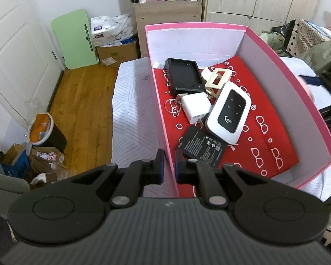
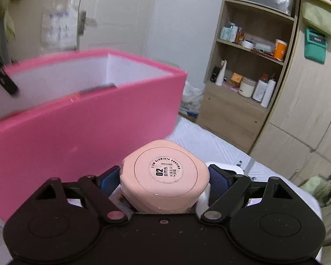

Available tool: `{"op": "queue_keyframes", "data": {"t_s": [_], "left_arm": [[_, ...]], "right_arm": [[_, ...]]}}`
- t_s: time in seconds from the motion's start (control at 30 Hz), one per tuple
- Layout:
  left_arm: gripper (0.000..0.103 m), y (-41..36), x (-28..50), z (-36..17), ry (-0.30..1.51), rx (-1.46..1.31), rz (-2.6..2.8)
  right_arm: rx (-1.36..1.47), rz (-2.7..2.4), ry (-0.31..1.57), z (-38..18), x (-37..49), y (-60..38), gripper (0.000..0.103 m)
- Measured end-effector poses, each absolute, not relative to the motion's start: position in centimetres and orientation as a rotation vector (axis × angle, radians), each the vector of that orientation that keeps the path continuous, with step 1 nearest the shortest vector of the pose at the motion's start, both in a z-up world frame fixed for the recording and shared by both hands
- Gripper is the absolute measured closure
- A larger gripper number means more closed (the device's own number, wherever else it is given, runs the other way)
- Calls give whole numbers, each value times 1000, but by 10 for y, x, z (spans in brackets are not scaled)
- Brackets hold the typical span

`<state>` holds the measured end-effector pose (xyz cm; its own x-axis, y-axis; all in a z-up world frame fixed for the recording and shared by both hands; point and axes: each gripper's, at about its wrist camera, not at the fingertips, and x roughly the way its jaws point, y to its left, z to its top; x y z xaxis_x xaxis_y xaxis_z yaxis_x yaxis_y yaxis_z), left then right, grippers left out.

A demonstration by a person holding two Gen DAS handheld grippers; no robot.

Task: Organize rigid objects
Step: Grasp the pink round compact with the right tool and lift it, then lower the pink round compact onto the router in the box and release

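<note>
A pink box (image 1: 286, 84) with a red patterned lining stands on the bed. In it lie a black tray (image 1: 184, 77), a cream clip (image 1: 217, 78), a white charger (image 1: 195, 107), a white and black pocket router (image 1: 229, 112) and a black battery (image 1: 200, 148). My left gripper (image 1: 170, 165) is shut on the box's near left wall, one finger inside and one outside. My right gripper (image 2: 164, 181) is shut on a pink compact case (image 2: 165, 176) with a round label. It holds the case low beside the outer side of the pink box (image 2: 88, 121).
A white quilted cover (image 1: 132, 110) lies under the box. Wooden floor (image 1: 81, 101) to the left holds a bin (image 1: 44, 130) and cardboard boxes. A shelf unit (image 2: 249, 70) and a wardrobe (image 2: 309, 110) stand behind the bed. Clothes and bags (image 1: 309, 37) are piled at the right.
</note>
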<state>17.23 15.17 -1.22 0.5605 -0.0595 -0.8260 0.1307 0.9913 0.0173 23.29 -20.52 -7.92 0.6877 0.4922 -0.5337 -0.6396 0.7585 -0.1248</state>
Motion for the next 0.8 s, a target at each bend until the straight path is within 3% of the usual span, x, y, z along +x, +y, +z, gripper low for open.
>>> {"op": "queue_keyframes", "data": {"t_s": [0.53,0.8], "left_arm": [[95,150,173,-11,971,93,-111],[95,150,171,-12,962,116,-123]], "right_arm": [[-272,565,246,1,178,-208,15],[-175,770,334,37,204,-158,15]]}}
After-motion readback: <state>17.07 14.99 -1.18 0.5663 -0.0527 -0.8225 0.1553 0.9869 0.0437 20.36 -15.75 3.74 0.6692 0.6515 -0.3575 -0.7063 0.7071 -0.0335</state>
